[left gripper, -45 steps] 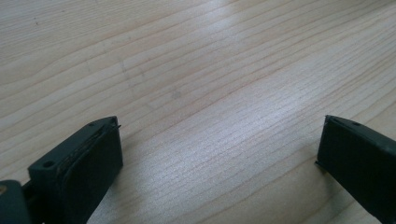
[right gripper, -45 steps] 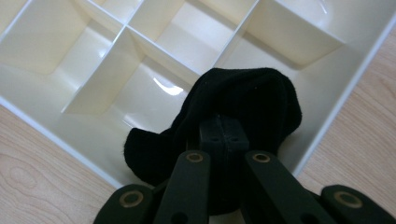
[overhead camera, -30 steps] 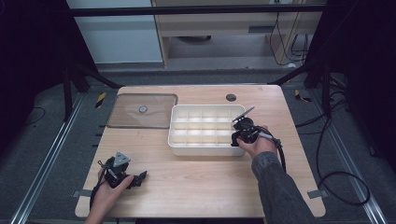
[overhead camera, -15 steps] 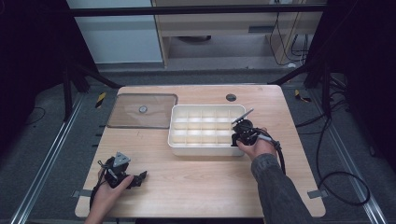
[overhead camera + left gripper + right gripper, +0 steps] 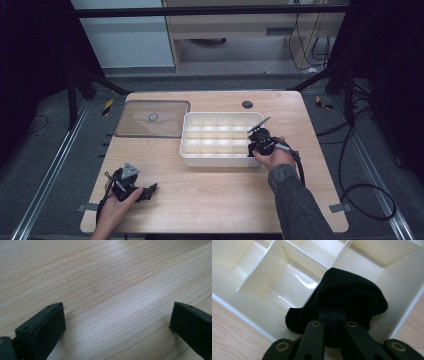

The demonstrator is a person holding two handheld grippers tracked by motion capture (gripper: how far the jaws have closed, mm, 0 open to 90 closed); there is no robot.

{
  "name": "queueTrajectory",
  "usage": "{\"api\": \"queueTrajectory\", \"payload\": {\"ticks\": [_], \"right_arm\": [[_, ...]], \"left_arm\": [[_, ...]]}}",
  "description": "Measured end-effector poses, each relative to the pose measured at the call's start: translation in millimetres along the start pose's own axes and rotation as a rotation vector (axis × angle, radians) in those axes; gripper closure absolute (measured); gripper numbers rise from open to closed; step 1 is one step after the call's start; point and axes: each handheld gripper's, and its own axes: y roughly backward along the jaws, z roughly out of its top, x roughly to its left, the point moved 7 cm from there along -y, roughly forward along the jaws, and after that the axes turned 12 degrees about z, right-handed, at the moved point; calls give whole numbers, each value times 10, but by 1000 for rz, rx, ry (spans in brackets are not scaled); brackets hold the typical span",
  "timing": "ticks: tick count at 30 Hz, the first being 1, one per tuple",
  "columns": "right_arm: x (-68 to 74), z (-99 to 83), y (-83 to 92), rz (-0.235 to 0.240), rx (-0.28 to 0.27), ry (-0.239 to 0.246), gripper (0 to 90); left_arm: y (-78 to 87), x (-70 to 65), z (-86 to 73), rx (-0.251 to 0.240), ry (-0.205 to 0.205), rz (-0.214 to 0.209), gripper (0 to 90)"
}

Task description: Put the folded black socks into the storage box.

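So, right gripper (image 5: 332, 315) clamped on black cloth (image 5: 342, 297) over white divided tray (image 5: 192, 150), left gripper (image 5: 117, 322) wide open, holding nothing, over bare tabletop (image 5: 100, 277)

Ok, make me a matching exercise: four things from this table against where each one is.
Things:
1. clear lid
2. black cloth
3. left gripper
4. white tray

Places:
A. mid table, right of the lid
B. near left edge of table
C. far left, flat on table
D. in right gripper, over tray's corner compartment

Pairs: 1-C, 2-D, 3-B, 4-A
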Motion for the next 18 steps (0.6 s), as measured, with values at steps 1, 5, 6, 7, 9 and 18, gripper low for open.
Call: {"api": "queueTrajectory", "payload": {"ticks": [1,5,6,7,9,18], "right_arm": [[-1,1,1,2,2,2,900],[2,5,-4,-2,11,-6,900],[-3,5,-9,-5,12,-1,900],[-7,7,-11,-6,12,2,900],[-3,5,-15,-5,14,-4,900],[0,11,-26,-14,32,2,900]], "left_arm": [[0,0,0,0,0,0,0],[0,0,0,0,0,0,0],[0,0,0,0,0,0,0],[0,2,-1,2,-4,0,0],[0,1,0,1,-4,0,0],[-1,0,1,1,-4,-1,0]]}}
